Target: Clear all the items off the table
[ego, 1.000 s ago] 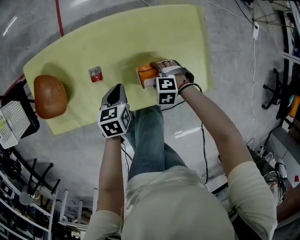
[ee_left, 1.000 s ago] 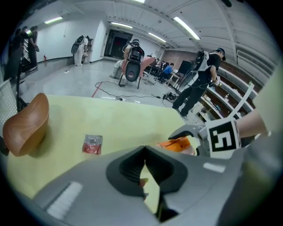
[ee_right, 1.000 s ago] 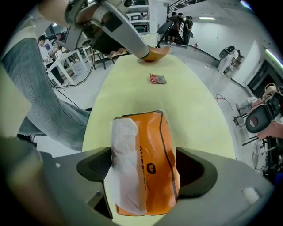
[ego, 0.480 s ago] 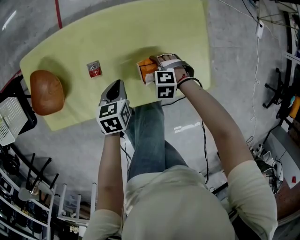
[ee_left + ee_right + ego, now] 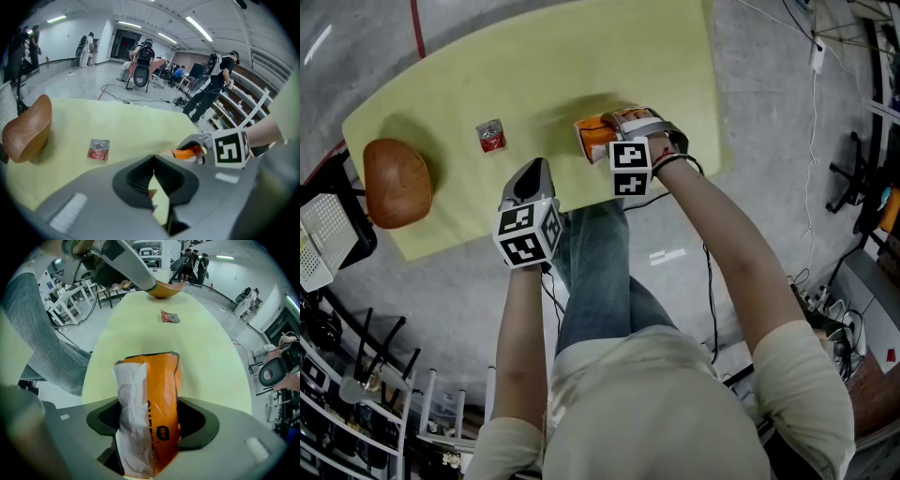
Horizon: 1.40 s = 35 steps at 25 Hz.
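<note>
Nearest, the left gripper (image 5: 152,190) hovers over the surface's (image 5: 581,56) near edge, fingers together and empty, probably kept out of the working hand's way. Just beyond, right of centre, the right gripper (image 5: 147,427) points steeply down onto the orange packet (image 5: 154,390). Its fingers have just been closing and touch both flanks, seemingly to lift it off. Further left lie a small red sachet (image 5: 491,137) and, by the left edge, a brown rounded object (image 5: 397,183). The far half is bare, leaving room to move.
</note>
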Tool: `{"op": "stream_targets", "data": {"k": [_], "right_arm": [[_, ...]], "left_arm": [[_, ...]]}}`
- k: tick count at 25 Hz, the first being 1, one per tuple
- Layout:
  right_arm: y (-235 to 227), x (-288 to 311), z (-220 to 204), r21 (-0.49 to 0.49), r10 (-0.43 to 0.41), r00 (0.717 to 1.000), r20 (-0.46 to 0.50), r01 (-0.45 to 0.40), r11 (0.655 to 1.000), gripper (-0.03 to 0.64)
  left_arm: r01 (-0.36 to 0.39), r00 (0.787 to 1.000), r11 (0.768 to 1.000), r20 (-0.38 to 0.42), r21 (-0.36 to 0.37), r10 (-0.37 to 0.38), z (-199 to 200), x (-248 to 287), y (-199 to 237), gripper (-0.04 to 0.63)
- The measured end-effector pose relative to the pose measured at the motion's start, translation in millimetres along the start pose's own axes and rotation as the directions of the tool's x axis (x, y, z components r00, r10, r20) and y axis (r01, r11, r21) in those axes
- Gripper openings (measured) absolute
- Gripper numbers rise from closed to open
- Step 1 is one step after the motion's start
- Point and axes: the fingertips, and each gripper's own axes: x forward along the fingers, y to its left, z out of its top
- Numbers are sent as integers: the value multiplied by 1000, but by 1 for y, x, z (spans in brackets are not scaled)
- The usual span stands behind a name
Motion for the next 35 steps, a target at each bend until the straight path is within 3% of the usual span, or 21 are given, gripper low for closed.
{"op": "stream_targets", "data": {"k": [6,22,35], "right_arm": [[7,-8,-1,19,-11,1000,-21,11,1000,287],[28,-63,16,178,-64,998,-20,67,982,278],[48,-117,44,311,-139,990,-26,140,940,278]], "left_arm": [[15,1000,1000,9,15,-15,5,-10,-2,9],[57,998,996,6,71,-58,9,-56,-9,9],[108,994,981,16,160,-112,22,-113,-12,9]]}}
